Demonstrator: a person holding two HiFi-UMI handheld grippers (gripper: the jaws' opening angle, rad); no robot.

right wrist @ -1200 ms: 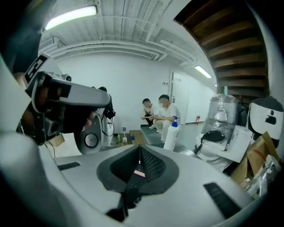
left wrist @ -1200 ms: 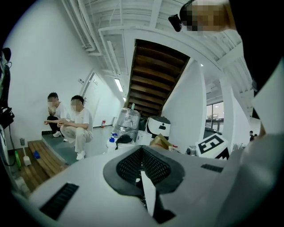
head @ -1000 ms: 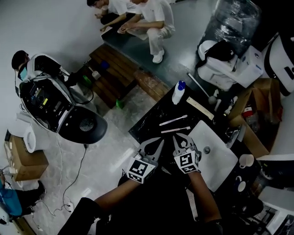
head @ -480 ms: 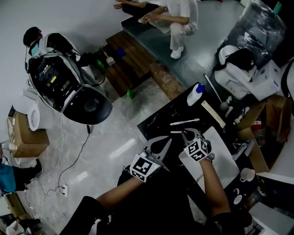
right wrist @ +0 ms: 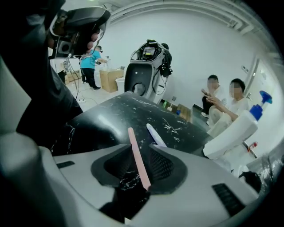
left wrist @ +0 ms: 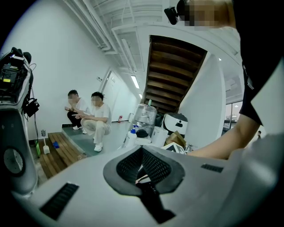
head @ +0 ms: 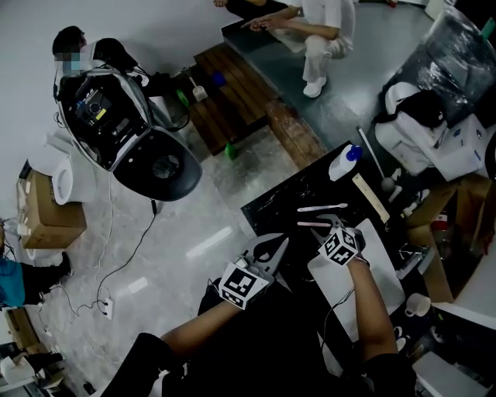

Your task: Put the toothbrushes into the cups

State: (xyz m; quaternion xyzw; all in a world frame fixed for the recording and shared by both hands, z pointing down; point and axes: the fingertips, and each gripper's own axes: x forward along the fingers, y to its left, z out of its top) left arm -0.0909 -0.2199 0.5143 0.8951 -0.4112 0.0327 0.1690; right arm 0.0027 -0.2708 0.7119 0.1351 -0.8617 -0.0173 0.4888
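Note:
Two toothbrushes lie on the black marble counter (head: 279, 203): a white one (head: 322, 208) and, nearer me, a pink one (head: 308, 224). My right gripper (head: 319, 228) points steeply down over the pink one. In the right gripper view the pink toothbrush (right wrist: 132, 138) lies on the counter between the jaws of the right gripper (right wrist: 137, 150), which have just been opening; the pads do not press on it. The white toothbrush (right wrist: 155, 134) lies just beyond. My left gripper (head: 280, 243) hovers to the left, shut and empty (left wrist: 142, 149). A white cup (head: 417, 304) stands at the far right.
A white basin (head: 376, 271) adjoins the counter on the right. A white pump bottle (head: 343, 162) stands at the counter's far end, seen also as the bottle (right wrist: 230, 135). Beyond are a water dispenser (head: 434, 70), boxes, a machine on the floor (head: 116, 132) and seated people (head: 310, 23).
My right gripper has dropped to the counter, tipped downward and opened around the pink toothbrush. The left gripper has shifted only slightly. The head view has swung so the counter sits further right.

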